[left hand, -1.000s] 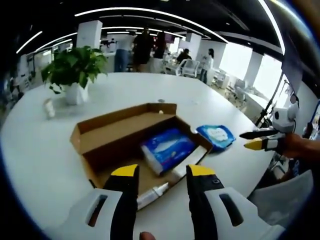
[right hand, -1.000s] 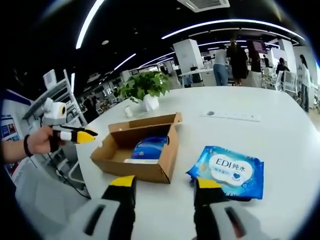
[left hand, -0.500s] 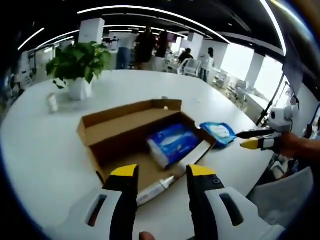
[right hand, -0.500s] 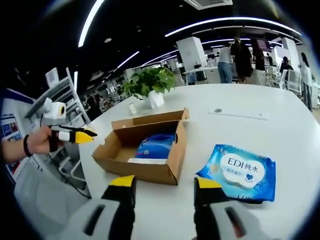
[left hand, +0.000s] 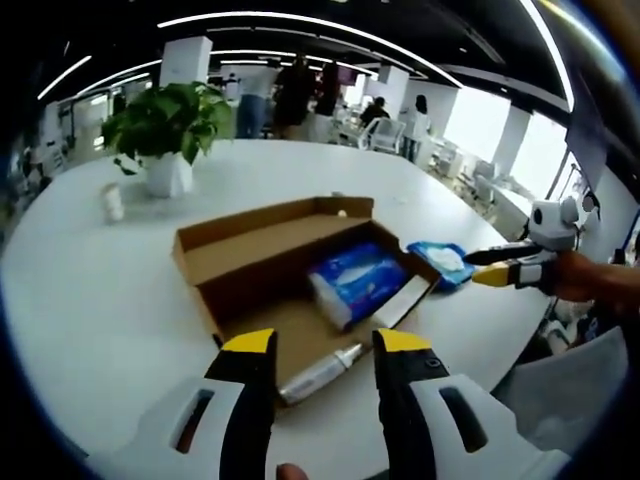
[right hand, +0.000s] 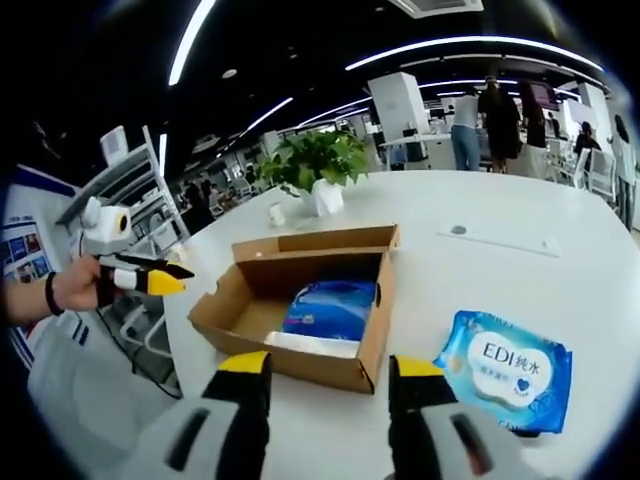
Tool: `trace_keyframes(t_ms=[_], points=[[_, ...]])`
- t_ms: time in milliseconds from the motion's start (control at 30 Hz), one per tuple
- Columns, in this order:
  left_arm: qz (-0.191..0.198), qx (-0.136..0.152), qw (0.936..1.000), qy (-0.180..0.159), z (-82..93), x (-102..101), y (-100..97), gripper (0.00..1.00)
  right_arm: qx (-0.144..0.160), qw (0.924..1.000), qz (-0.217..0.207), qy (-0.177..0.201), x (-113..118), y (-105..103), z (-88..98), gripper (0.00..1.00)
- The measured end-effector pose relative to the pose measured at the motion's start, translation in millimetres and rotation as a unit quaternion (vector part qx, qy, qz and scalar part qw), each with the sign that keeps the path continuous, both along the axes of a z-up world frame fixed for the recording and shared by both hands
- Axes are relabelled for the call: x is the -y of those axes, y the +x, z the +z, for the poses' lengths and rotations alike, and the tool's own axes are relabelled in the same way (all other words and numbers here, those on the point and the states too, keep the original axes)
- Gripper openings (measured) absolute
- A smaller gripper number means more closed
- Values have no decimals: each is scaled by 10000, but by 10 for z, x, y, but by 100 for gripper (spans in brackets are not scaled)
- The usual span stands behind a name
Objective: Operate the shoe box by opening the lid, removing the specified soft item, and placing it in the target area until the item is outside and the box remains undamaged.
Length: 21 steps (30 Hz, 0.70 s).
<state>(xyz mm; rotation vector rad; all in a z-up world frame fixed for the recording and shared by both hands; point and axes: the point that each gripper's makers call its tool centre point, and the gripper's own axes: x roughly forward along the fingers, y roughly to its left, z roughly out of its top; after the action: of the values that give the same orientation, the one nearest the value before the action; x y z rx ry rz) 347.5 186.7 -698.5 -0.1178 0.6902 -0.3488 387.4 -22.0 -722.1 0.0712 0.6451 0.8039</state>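
My left gripper (left hand: 325, 350) & right gripper (right hand: 330, 370) are both wide, holding nothing, so a clumsy grab at the blue pack (right hand: 330, 308) could rip the box (right hand: 375, 330).

We see the brown cardboard shoe box (left hand: 262, 262) lying open on the white table, a blue soft pack (left hand: 358, 283) still inside, and a blue wipes pack (right hand: 505, 369) flat just beside it.
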Motion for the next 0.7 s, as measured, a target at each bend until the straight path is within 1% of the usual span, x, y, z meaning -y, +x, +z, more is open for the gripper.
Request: trace_keyframes(t_ms=[333, 533, 700], points=[[-72, -20, 10000, -6, -31, -9, -13, 41, 59, 9996, 241, -98, -225, 138, 65, 46], [-111, 22, 9999, -12, 6, -1, 21, 44, 124, 9984, 480, -282, -352, 234, 58, 47], [-169, 11, 9999, -28, -18, 9, 51, 45, 115, 9973, 639, -357, -446, 307, 38, 48]])
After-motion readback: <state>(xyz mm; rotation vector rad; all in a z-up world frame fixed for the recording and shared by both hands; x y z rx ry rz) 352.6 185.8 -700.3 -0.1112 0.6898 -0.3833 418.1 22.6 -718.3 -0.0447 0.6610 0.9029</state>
